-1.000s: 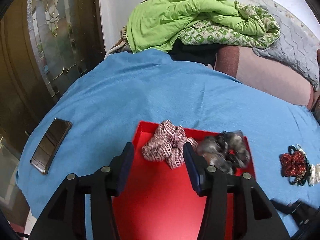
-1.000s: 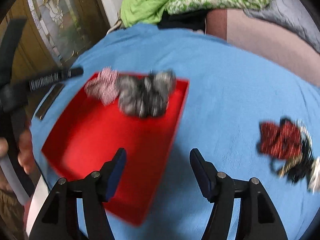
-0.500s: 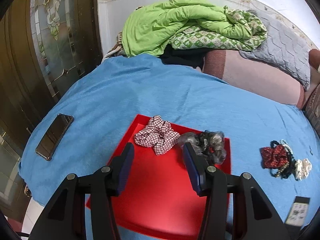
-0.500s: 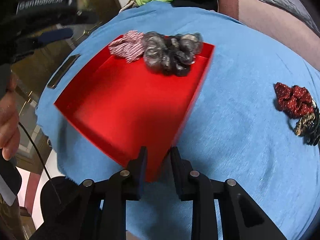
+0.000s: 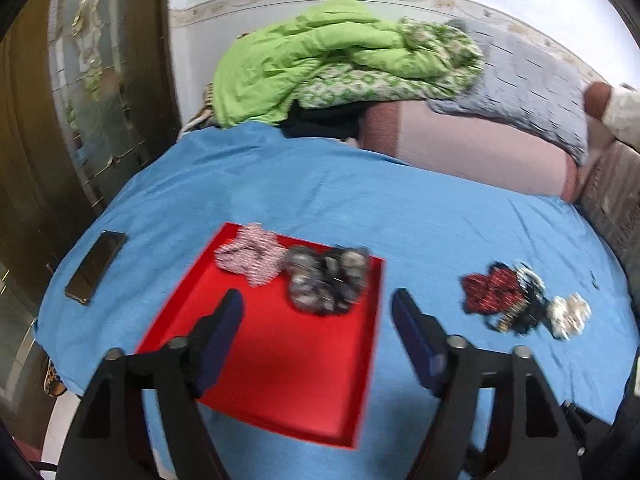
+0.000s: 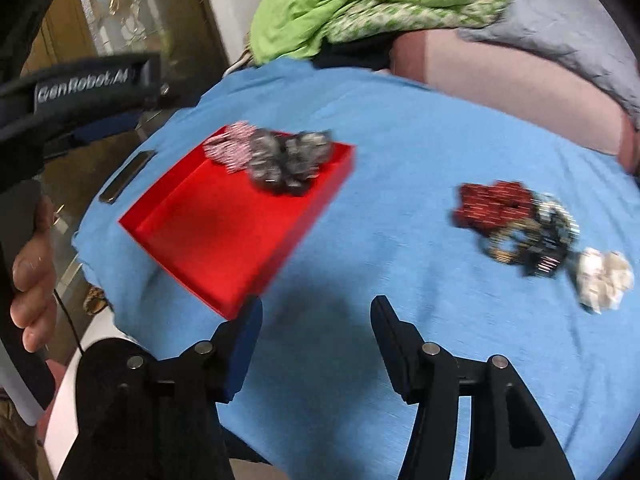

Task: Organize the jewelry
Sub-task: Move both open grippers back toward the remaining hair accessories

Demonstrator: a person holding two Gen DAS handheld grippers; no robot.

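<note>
Red tray (image 5: 280,360) on the blue bed already holds the checked scrunchie (image 5: 248,258) and grey scrunchie (image 5: 326,280); the loose pile (image 6: 516,220) lies well right of the tray. Left tongs (image 5: 316,316) and right tongs (image 6: 316,320) have just been opening, nothing between them. We'd swing the right tongs over the dark red scrunchie (image 6: 490,204), nearest the tray, and pinch only that one.

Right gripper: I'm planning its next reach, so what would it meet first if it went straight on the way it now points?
Most likely bare blue cloth. The right gripper, open and empty, aims between the red tray on its left and the scrunchie pile on its right. Depth is uncertain.
</note>
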